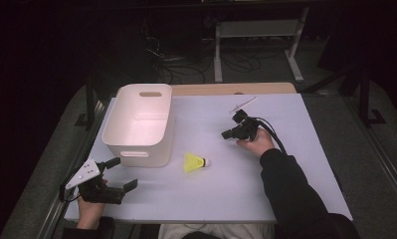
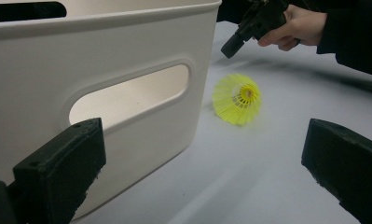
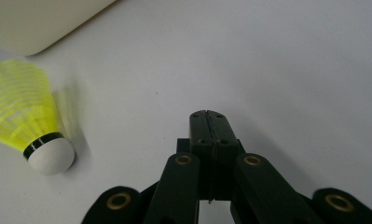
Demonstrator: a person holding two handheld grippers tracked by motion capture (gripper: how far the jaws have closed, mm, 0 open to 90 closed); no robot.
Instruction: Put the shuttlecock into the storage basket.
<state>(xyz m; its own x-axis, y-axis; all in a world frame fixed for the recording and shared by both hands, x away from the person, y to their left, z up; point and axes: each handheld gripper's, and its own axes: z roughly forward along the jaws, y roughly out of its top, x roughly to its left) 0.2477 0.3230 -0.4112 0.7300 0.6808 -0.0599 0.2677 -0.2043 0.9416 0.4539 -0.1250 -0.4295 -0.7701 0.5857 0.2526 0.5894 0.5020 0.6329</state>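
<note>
The shuttlecock [image 1: 195,162] is bright yellow, with a ribbed plastic skirt and a rounded white cap ringed by a thin black band. It lies on its side on the white table top, cap pointing right in the high view, just beside the near right corner of the white bin [image 1: 141,124], untouched

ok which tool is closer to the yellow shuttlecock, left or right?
Right, narrowly. The right tool is shut, empty, up and right of the shuttlecock in the high view. The left tool is open, at the table's near-left corner beside the white bin.
</note>
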